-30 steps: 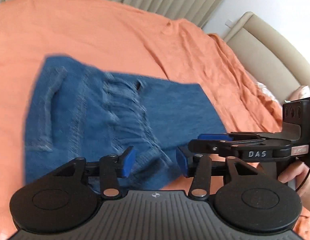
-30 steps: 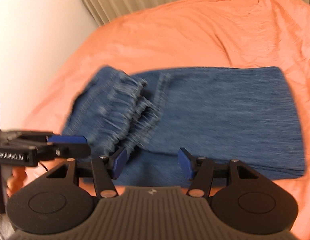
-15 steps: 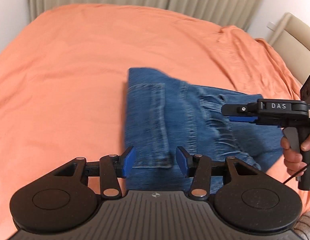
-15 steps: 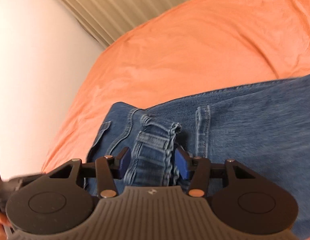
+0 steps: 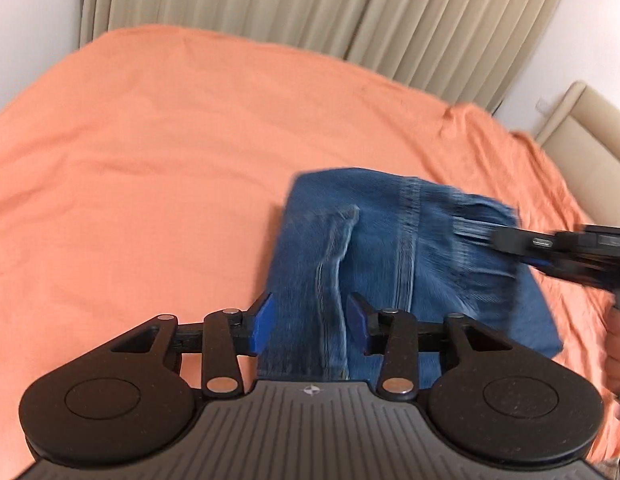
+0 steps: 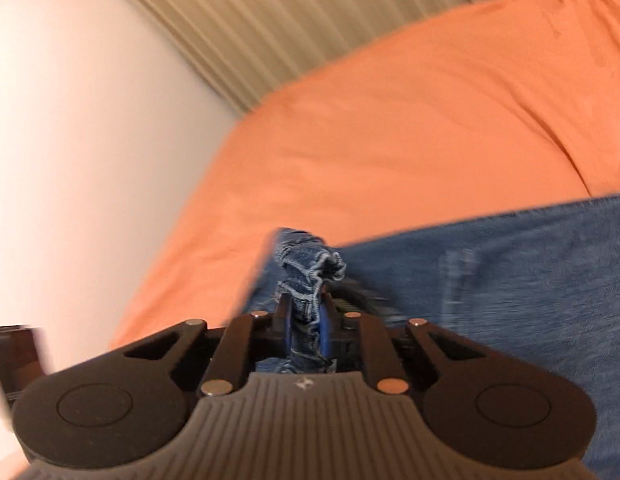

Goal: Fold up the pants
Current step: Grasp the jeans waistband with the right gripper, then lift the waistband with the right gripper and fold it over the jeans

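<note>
my right tongs (image 6: 304, 330) are pinching the bunched waistband of the pants (image 5: 394, 264) on the bed (image 5: 157, 152), left tongs (image 5: 308, 326) spread over the denim.

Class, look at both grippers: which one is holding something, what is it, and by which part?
The right gripper is shut on the jeans, pinching a bunched fold of denim at their edge. The left gripper is open, holding nothing.
</note>
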### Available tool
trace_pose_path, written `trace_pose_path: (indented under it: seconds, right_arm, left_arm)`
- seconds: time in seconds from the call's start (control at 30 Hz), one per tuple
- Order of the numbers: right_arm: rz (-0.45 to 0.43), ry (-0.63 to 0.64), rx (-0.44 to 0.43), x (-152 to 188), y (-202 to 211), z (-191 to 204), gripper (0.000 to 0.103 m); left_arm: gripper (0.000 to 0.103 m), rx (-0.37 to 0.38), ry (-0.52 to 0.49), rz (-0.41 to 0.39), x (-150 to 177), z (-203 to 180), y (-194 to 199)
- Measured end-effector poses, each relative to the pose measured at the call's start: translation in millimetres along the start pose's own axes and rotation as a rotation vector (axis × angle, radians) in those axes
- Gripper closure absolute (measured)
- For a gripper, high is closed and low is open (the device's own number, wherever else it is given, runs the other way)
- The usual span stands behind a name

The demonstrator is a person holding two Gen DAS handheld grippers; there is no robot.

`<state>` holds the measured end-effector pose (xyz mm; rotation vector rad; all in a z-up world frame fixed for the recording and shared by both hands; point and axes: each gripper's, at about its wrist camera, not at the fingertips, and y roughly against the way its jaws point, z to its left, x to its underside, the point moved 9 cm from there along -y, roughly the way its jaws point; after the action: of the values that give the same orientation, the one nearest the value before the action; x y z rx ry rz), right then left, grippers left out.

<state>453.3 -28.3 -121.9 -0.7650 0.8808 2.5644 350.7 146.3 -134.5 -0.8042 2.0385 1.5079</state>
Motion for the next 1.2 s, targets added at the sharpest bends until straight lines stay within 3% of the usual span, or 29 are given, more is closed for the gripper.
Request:
trace_pose_path:
  seconds: [0.07, 0.17, 0.23, 0.33, 0.53, 0.63, 0.7, 0.87, 1.03, 1.1, 1.2]
  right_arm:
    - [-0.007, -0.010, -0.034, 5, 18, 16, 0.095]
    - [-0.010, -0.021, -0.012, 16, 26, 13, 0.095]
    - [0.007, -0.129, 0.047, 29, 17, -25, 0.096]
    - [0.035, -0.264, 0.034, 40, 4, -62, 0.096]
    - [0.036, -0.254, 0.089, 43, -28, -84, 0.094]
    - [0.042, -0.259, 0.119, 46, -34, -94, 0.084]
    - [0.037, -0.271, 0.122, 49, -26, -103, 0.065]
    - [0.037, -0.343, 0.022, 50, -33, -114, 0.066]
    - [0.064, -0.471, -0.071, 56, -45, -118, 0.074]
    - [0.073, -0.469, -0.063, 57, -48, -113, 0.081]
    - [0.053, -0.368, -0.009, 46, -40, -94, 0.086]
  left_arm:
    - [0.056, 0.004, 0.001, -0.011, -5, -4, 1]
    - [0.058, 0.002, -0.007, 0.000, -6, -10, -4]
    - [0.060, -0.010, -0.026, 0.016, -4, -13, -11]
    - [0.060, -0.030, -0.045, 0.045, -1, -19, -26]
    - [0.061, -0.079, -0.050, 0.110, 7, -19, -50]
    - [0.062, -0.074, -0.031, 0.124, 10, -14, -56]
    - [0.062, -0.070, -0.033, 0.130, 12, -12, -59]
    - [0.062, -0.061, -0.025, 0.141, 14, -10, -69]
    - [0.062, -0.059, -0.004, 0.138, 16, -9, -72]
    - [0.063, -0.061, -0.010, 0.127, 16, -10, -70]
    - [0.066, -0.064, -0.012, 0.101, 13, -12, -61]
